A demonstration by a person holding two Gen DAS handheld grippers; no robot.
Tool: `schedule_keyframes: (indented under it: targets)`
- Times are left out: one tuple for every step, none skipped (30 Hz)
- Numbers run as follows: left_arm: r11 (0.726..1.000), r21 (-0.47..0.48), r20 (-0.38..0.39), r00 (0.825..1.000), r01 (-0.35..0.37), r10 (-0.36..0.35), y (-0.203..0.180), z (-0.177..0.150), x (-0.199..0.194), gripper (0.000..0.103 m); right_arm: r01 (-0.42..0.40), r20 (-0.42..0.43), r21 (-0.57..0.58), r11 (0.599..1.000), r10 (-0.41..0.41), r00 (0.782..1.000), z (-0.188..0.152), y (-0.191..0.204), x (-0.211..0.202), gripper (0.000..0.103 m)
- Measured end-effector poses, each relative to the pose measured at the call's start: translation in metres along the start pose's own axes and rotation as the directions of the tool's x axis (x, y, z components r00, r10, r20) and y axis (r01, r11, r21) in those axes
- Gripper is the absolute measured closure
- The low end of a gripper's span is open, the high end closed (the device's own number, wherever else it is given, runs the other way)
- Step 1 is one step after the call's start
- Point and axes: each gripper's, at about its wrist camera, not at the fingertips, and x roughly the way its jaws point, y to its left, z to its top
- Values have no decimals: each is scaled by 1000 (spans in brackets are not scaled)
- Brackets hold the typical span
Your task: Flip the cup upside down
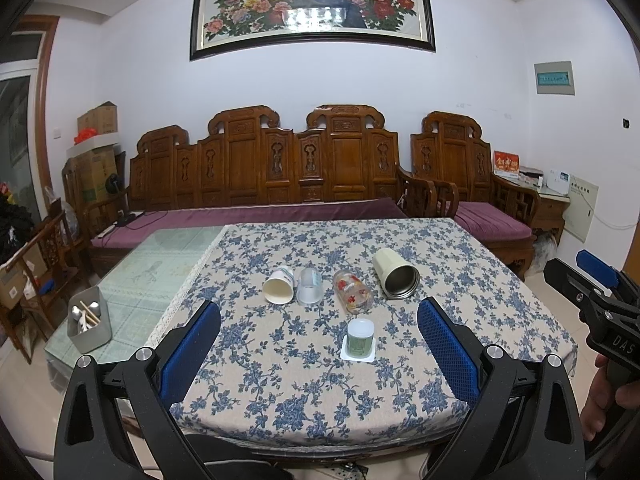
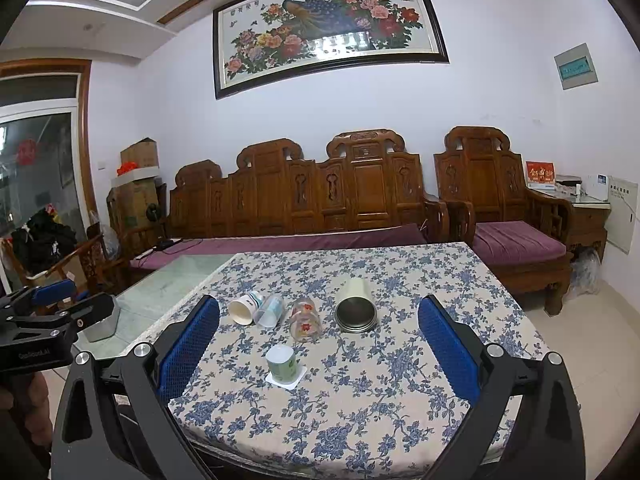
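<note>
My left gripper (image 1: 319, 338) and right gripper (image 2: 319, 338) gape, clutching nothing; at frame centre the small green white-bottomed cup (image 1: 360, 338) stands inverted, axis vertical, on a white square coaster (image 1: 370, 356).

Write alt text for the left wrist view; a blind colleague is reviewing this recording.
Four cups lie on their sides in a row on a blue-floral tablecloth: white paper cup, clear plastic cup, red-flowered glass, cream metal tumbler. In front, a small green cup stands inverted on a white square coaster, framed by the open left gripper.
</note>
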Motion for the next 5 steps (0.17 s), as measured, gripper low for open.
schedule_keyframes:
  targets:
    - [1000,0,0,1000,-2,2,0,0,0,8,1,0,-1,1000,-1,1000,0,0,0,3]
    - [1000,0,0,1000,-2,2,0,0,0,8,1,0,-1,1000,-1,1000,0,0,0,3]
    - [1000,0,0,1000,-3,3,0,0,0,8,0,0,0,1000,0,1000,0,0,0,3]
    - [1000,-1,0,1000,-4,4,0,-1,0,8,-1,0,0,1000,1,1000,0,0,0,3]
    - [1000,0,1,1000,-4,4,-1,-1,0,8,0,0,-1,1000,0,1000,0,0,0,3]
